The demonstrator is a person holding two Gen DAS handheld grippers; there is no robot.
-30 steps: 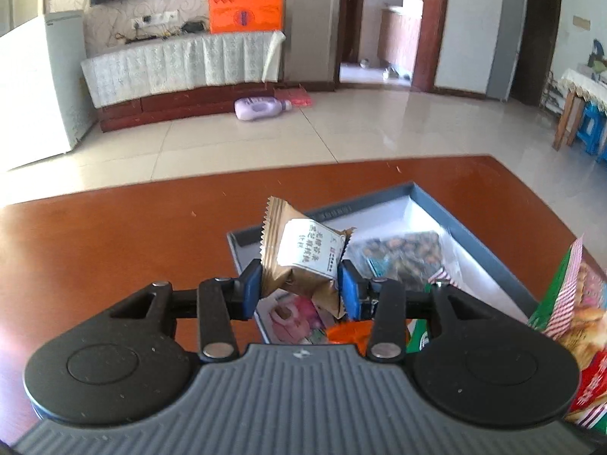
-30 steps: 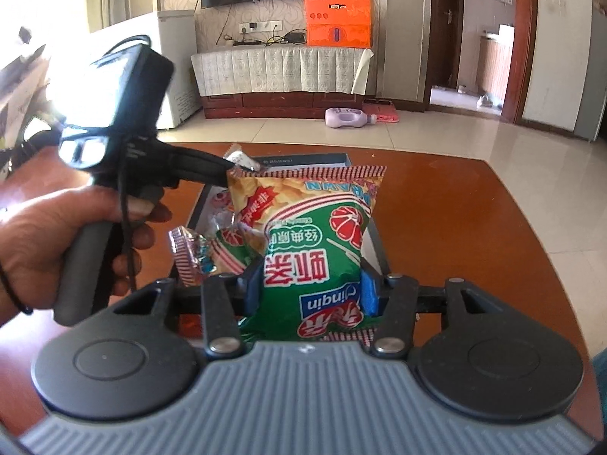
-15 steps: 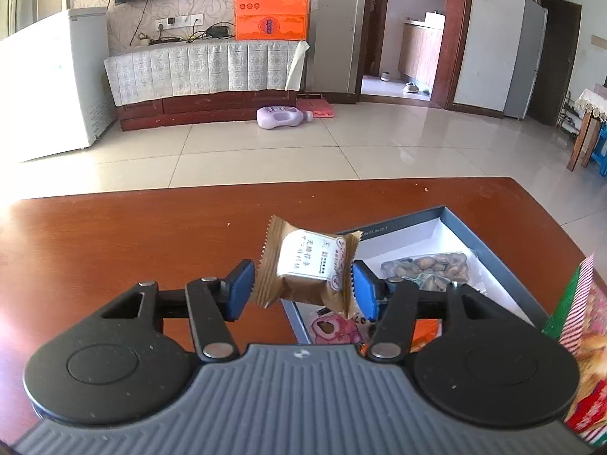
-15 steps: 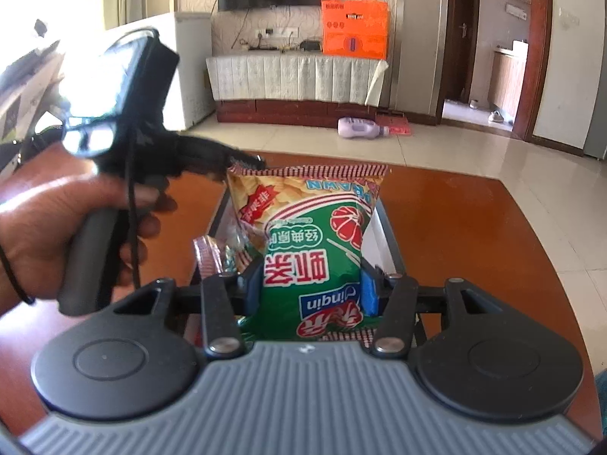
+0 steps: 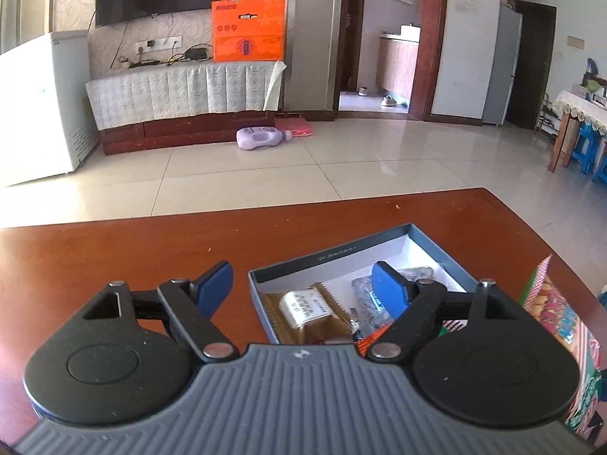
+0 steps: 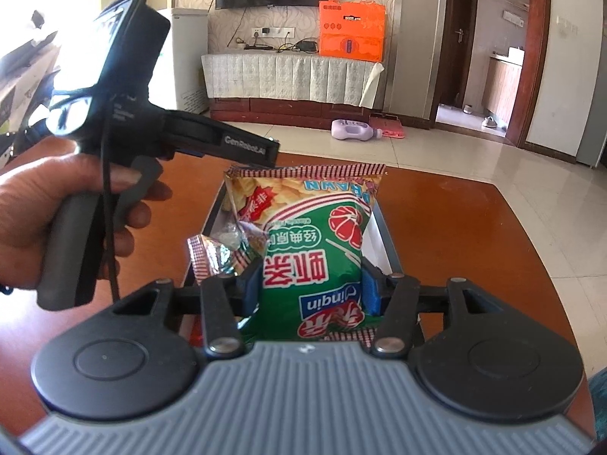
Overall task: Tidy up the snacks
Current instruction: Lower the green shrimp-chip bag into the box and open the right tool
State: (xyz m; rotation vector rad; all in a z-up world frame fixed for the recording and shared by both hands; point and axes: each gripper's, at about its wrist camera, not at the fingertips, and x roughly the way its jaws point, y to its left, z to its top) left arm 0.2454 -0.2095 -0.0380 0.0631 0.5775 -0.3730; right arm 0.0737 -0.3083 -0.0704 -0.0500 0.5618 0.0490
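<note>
Opening over the grey box (image 5: 341, 256) near the worktop's (image 5: 114, 250) far right corner: left gripper (image 5: 303, 284), jaws empty; brown wrapped snack (image 5: 307, 309) inside. Right gripper (image 6: 311, 288) jaws clamp green chip bag (image 6: 315, 250), easing apart.

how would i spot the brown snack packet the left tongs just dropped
On the red-brown table sits an open grey-blue box with a white inside. The brown packet lies in its near left corner, just ahead of the left tongs, whose jaws are opening with nothing between them. It alone is brown with a white label; its neighbours are clear or orange.
</note>
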